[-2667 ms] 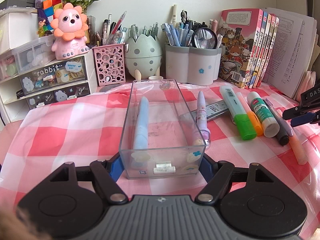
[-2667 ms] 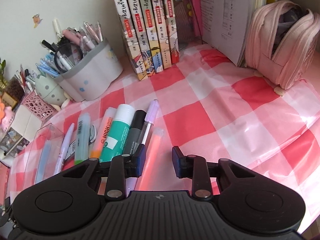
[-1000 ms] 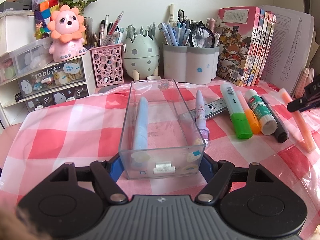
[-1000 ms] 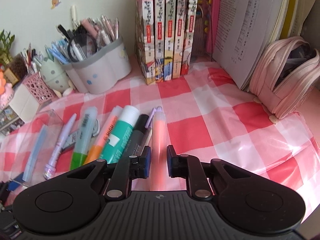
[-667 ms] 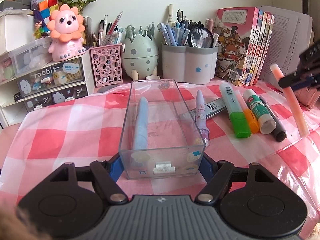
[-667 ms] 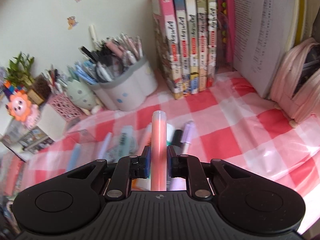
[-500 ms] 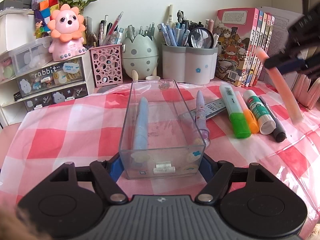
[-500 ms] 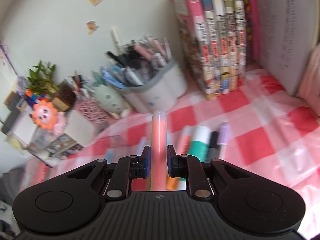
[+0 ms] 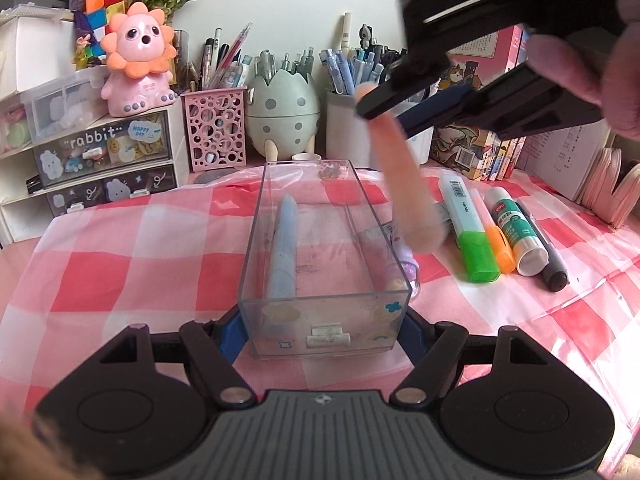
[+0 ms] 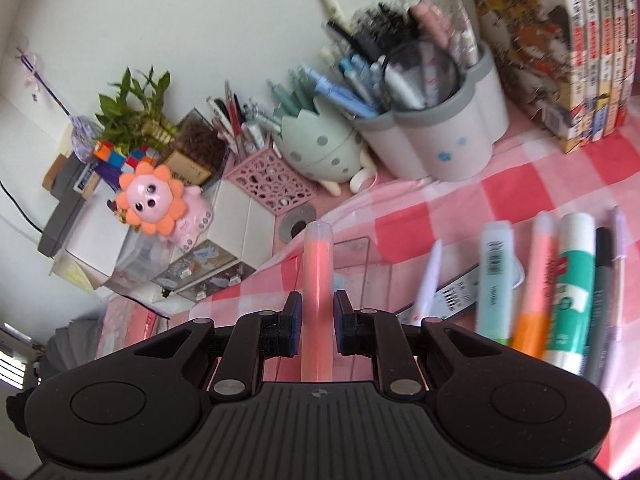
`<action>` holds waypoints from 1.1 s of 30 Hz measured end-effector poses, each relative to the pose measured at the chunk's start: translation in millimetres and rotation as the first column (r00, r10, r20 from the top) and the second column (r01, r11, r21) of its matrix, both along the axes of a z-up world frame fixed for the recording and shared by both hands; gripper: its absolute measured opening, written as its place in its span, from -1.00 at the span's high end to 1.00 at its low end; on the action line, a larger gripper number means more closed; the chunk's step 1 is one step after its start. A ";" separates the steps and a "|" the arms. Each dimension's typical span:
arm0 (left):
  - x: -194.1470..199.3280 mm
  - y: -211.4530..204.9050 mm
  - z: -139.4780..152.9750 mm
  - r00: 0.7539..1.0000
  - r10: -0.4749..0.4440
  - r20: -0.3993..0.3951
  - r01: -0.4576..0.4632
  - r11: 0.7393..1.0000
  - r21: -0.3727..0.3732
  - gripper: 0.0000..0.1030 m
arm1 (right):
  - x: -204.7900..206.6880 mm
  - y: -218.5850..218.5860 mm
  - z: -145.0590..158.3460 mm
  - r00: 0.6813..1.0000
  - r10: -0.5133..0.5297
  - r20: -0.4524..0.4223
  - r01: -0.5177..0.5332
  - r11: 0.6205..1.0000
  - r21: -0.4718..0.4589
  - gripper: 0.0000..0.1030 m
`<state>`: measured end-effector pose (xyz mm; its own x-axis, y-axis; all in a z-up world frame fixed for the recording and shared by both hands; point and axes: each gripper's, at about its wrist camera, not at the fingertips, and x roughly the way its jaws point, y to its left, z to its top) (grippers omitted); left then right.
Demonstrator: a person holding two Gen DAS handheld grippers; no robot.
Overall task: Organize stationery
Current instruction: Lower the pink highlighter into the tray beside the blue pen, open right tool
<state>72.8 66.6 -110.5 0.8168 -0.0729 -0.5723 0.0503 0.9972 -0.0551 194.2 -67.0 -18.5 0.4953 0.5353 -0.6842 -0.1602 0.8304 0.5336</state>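
Carefully level the pink pen [image 10: 317, 280] your right tool [image 10: 316, 316] pinches and lower it lengthwise into the clear box [image 9: 256, 248], which your left tool [image 9: 322, 328] clamps at its near end.

A clear, glossy plastic box [image 9: 324, 256] with scuffed walls is seen on a counter [image 9: 120, 264] covered by shiny, wrinkled plastic sheeting over pink check. A smooth, translucent coral plastic pen [image 10: 317, 280] is pinched by matt black plastic fingers [image 10: 290, 320]. At two o'clock, paper books [image 10: 592, 52] are stood.
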 end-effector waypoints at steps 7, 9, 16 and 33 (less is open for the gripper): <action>0.0 2.2 -0.1 1.000 -0.001 0.003 0.001 1.000 -0.016 0.05 | 13.1 35.7 -23.4 0.999 0.008 -0.042 -0.013 0.993 -0.117 0.72; -0.1 2.4 -0.1 1.000 -0.001 0.003 0.001 1.000 -0.020 0.05 | 14.9 40.7 -27.6 0.999 0.008 -0.045 -0.014 0.990 -0.139 0.71; -0.1 3.4 0.0 1.000 -0.003 0.005 0.003 1.000 -0.028 0.05 | 20.1 48.8 -33.3 0.999 -0.002 -0.053 -0.008 0.982 -0.191 0.71; 0.0 4.3 0.0 1.000 -0.003 0.005 0.004 1.000 -0.030 0.05 | 17.6 49.5 -24.4 0.999 0.047 -0.019 -0.050 0.978 -0.203 0.57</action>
<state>72.8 70.9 -110.5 0.8195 -0.0927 -0.5656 0.0542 0.9949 -0.0846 211.8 -17.5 -42.9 0.4620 0.4074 -0.7878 -0.1965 0.9132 0.3571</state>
